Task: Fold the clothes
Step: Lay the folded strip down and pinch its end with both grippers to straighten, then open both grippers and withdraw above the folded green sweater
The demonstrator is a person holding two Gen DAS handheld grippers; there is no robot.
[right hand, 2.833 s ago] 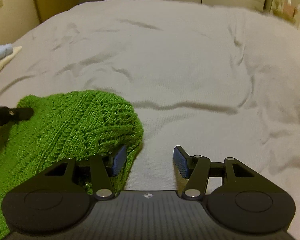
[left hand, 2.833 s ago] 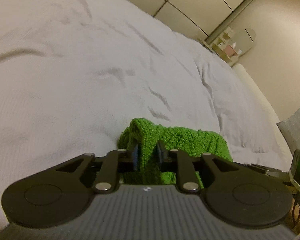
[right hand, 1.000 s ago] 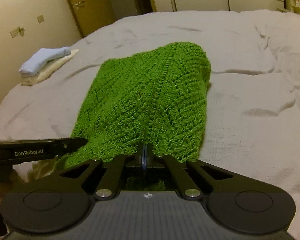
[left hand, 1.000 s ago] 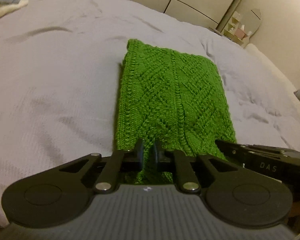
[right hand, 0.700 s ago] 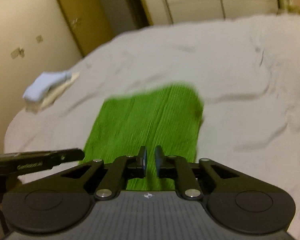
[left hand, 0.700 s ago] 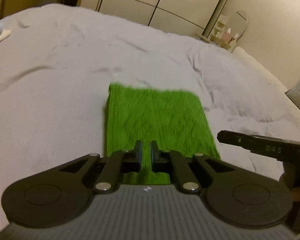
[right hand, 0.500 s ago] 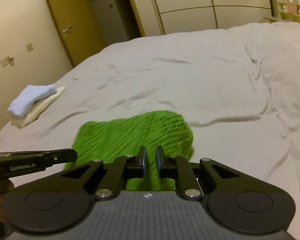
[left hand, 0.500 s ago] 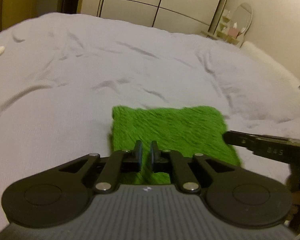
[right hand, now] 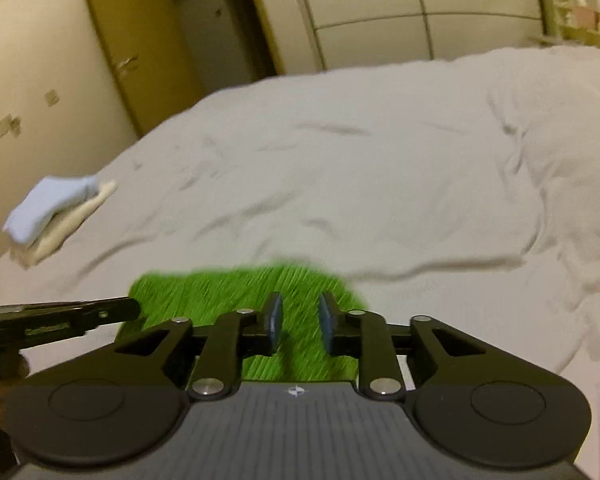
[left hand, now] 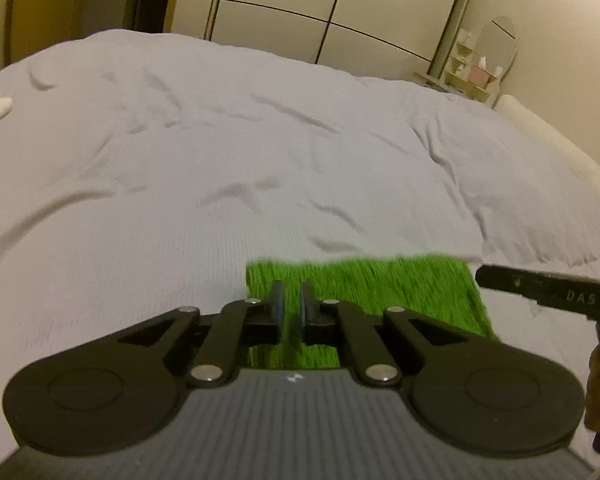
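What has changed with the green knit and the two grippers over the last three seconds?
The green knit, bunched up and then held stretched over the bed, now lies in a shorter, folded rectangle near the bed's edge. The right gripper has opened and let it go. The left gripper has a narrow gap; whether it still pinches is unclear. The folded stack at the far side has stayed put.

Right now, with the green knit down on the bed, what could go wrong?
1. The green knit lies close under the left gripper, jaws barely apart, and the more open right gripper; loose knit could snag on a pad while retreating, undoing the fold.
2. It sits at the near edge of the wrinkled bedspread; a tug might drag it off.
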